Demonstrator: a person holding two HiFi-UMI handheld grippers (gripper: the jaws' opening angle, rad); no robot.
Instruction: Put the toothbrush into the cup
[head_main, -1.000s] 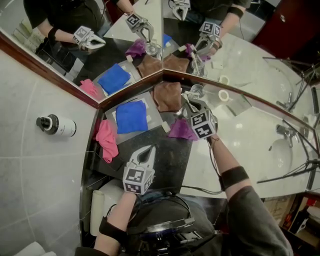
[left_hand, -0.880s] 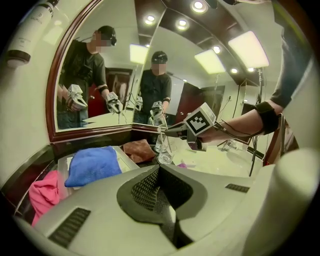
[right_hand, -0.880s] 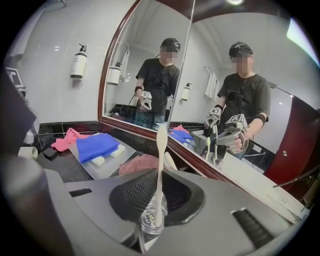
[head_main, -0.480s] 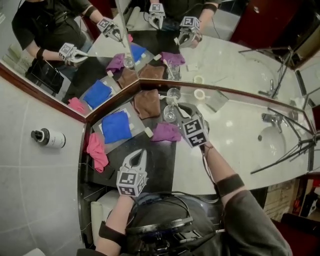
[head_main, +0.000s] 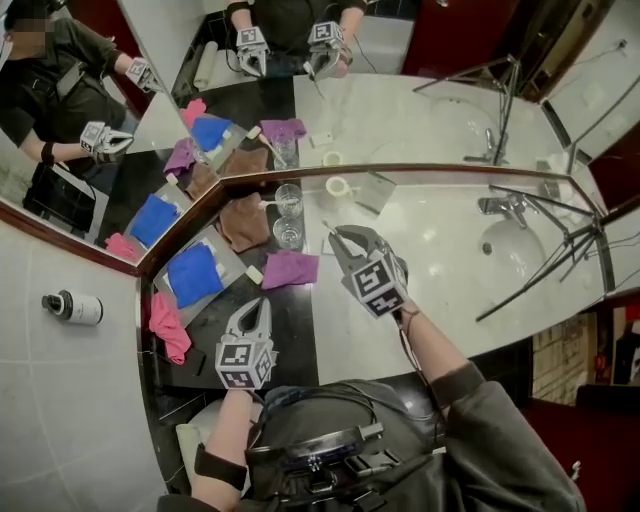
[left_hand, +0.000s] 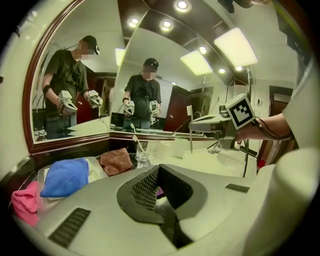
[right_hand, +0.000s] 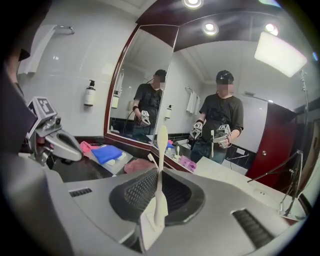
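Here the right gripper (head_main: 343, 236) pinches the toothbrush (right_hand: 160, 165); the left gripper (head_main: 262, 305) has its fingers pressed together.

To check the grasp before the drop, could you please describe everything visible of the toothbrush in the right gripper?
The toothbrush is a slim, cream-white piece that looks like plastic. It stands nearly upright, clamped in the right gripper at its wider lower handle, with the narrow upper end rising above the jaws. Bristles cannot be made out. Nothing else touches it.
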